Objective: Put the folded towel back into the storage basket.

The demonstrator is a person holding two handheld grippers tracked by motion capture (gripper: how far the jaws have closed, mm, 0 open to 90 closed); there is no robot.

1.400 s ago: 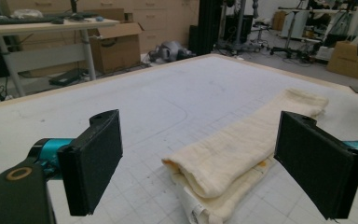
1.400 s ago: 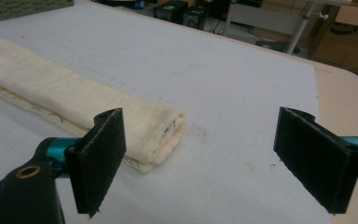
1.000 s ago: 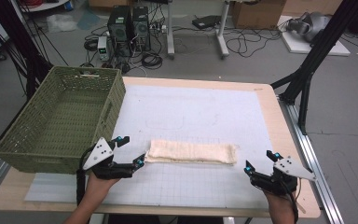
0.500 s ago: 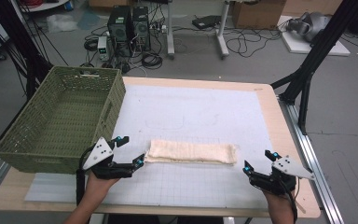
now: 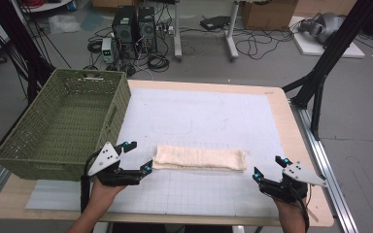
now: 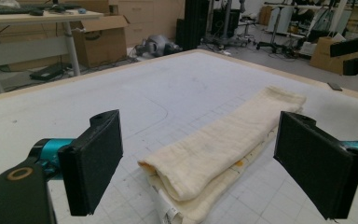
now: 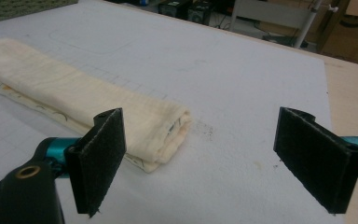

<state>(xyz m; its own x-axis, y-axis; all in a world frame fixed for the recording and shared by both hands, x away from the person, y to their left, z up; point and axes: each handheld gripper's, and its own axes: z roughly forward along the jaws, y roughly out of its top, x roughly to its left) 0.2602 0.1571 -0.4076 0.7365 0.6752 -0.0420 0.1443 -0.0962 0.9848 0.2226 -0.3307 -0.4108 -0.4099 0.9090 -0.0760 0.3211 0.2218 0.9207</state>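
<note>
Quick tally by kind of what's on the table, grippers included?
Folded cream cloth: 1
Green woven basket: 1
White grid mat: 1
Grippers: 2, left gripper and right gripper, both with jaws open
Total: 5

No legible text, label, brand or number anywhere.

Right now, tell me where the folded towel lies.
In the high view, the folded cream towel lies on the white mat's near half, between the left gripper and right gripper.
</note>
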